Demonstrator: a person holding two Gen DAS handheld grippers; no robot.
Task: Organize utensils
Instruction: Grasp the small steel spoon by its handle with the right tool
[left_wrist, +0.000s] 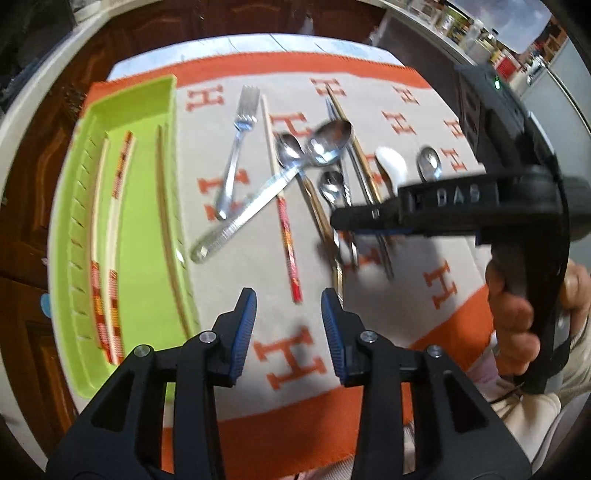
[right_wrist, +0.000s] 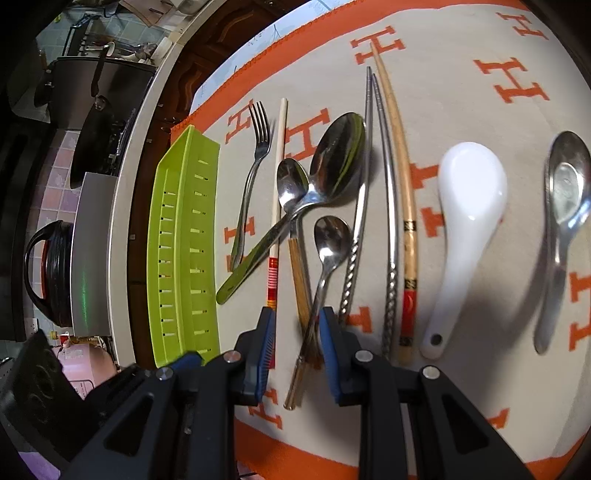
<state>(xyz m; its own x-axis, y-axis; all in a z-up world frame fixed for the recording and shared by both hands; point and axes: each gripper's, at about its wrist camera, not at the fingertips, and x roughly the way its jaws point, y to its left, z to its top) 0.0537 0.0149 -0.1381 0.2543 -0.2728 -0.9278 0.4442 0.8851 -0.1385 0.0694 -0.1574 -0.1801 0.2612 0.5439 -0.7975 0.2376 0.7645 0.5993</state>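
Left gripper (left_wrist: 288, 325) bottom centre, jaws wide apart, empty, above cloth (left_wrist: 369, 417). Green tray (left_wrist: 147, 229) left of frame, patterned chopsticks (left_wrist: 107, 295) inside. Right gripper (left_wrist: 343, 221) mid-right, over utensil pile.

Right wrist view: right gripper (right_wrist: 297, 332) bottom centre, jaws parted, straddling small spoon (right_wrist: 325, 254) handle, not yet clamped. Spoon likely light, stiff, slippery metal; take mid-handle. White ceramic spoon (right_wrist: 465, 229) right, fragile.

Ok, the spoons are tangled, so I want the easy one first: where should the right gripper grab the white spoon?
Grip the white spoon across its narrow handle near the holed end, coming from above. It lies flat and alone on the cloth, and the wide bowl looks too broad for the open right gripper.
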